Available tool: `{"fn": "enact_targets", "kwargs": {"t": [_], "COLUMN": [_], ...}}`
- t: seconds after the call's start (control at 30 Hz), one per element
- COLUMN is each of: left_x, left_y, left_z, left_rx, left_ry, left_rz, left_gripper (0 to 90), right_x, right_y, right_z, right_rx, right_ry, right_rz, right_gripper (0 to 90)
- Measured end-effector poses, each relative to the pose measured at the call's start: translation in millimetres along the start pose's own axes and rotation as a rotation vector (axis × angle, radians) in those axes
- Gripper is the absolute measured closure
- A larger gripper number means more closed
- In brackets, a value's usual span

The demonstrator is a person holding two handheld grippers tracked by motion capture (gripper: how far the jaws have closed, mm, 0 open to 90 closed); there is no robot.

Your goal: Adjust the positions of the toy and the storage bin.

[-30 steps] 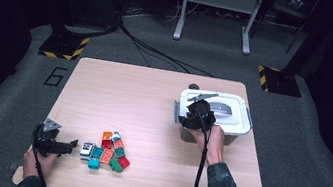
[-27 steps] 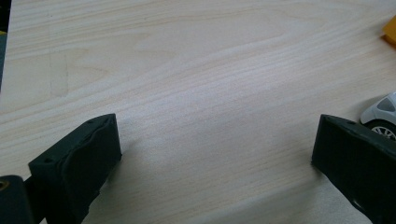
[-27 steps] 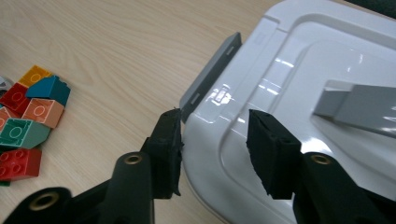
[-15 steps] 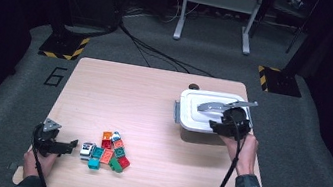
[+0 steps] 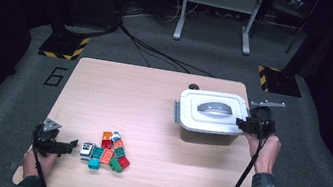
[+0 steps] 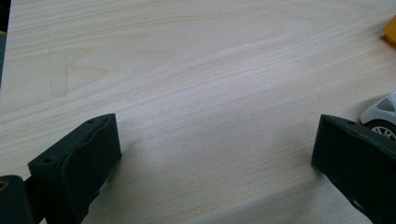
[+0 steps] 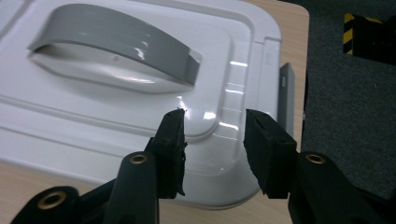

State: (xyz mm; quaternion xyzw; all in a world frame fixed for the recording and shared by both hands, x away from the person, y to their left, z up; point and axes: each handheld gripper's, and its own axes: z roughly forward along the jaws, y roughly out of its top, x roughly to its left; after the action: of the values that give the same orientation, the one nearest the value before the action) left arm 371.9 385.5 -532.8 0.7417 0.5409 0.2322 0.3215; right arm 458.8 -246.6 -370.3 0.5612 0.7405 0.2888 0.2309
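Two hand-held grippers work a pale wooden table (image 5: 144,95) with broad bare wood across its middle and far side. One white lidded plastic box (image 5: 209,116) with a grey arched handle (image 7: 116,49) sits near the table's right edge, lid on, contents hidden. At its right end the right gripper (image 7: 212,151) hovers over the lid's rim, jaws just narrowed to a small gap, nothing pinched between them. Near the front left corner, the left gripper (image 5: 67,146) rests with jaws spread wide beside one cluster of coloured toy bricks (image 5: 107,151).
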Motion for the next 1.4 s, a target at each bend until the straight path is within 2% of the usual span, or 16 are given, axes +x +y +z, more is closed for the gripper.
{"fn": "enact_targets", "kwargs": {"t": [0.03, 0.1, 0.13, 0.2, 0.27, 0.4, 0.53, 0.67, 0.9, 1.17, 1.27, 1.4], "left_x": [0.1, 0.1, 0.1, 0.1, 0.1, 0.1, 0.1, 0.1, 0.1, 0.0, 0.0, 0.1], "left_y": [0.1, 0.1, 0.1, 0.1, 0.1, 0.1, 0.1, 0.2, 0.2, 0.2, 0.2, 0.2], "left_z": [-0.2, -0.2, -0.2, -0.1, -0.2, -0.2, -0.2, -0.1, -0.1, -0.2, -0.2, -0.1], "left_rx": [0.003, 0.003, 0.003, 0.002, 0.003, 0.003, 0.003, 0.003, 0.004, 0.004, 0.004, 0.004], "left_ry": [0.0, 0.0, 0.0, 0.0, 0.0, 0.0, -0.001, -0.001, -0.001, -0.001, -0.001, -0.001], "left_rz": [0.001, 0.001, 0.001, 0.001, 0.001, 0.001, 0.001, 0.002, 0.001, 0.001, 0.001, 0.001], "left_gripper": [1.0, 0.9, 0.9, 1.0, 1.0, 0.9, 1.0, 0.9, 1.0, 0.9, 0.9, 0.9], "right_x": [-7.5, -10.4, -16.8, -20.3, -27.1, -30.6, -33.1, -30.9, -29.0, -23.5, -17.0, -5.1], "right_y": [-0.5, -0.4, -0.1, 0.1, 0.8, 1.4, 0.1, -1.7, -3.3, -7.0, -8.2, -9.4], "right_z": [3.0, 4.2, 7.3, 9.1, 11.8, 14.1, 16.2, 16.3, 15.1, 13.5, 12.6, 10.8], "right_rx": [0.003, 0.001, 0.006, 0.004, 0.008, 0.017, 0.03, 0.031, 0.032, 0.033, 0.038, 0.041], "right_ry": [-0.012, -0.014, -0.023, -0.02, -0.003, 0.021, 0.021, 0.024, 0.032, 0.083, 0.1, 0.095], "right_rz": [0.026, 0.028, 0.044, 0.049, 0.085, 0.1, 0.101, 0.114, 0.105, 0.121, 0.117, 0.093], "right_gripper": [59.9, 60.5, 61.2, 61.5, 62.4, 62.9, 63.6, 65.2, 65.0, 64.3, 63.6, 63.3]}}
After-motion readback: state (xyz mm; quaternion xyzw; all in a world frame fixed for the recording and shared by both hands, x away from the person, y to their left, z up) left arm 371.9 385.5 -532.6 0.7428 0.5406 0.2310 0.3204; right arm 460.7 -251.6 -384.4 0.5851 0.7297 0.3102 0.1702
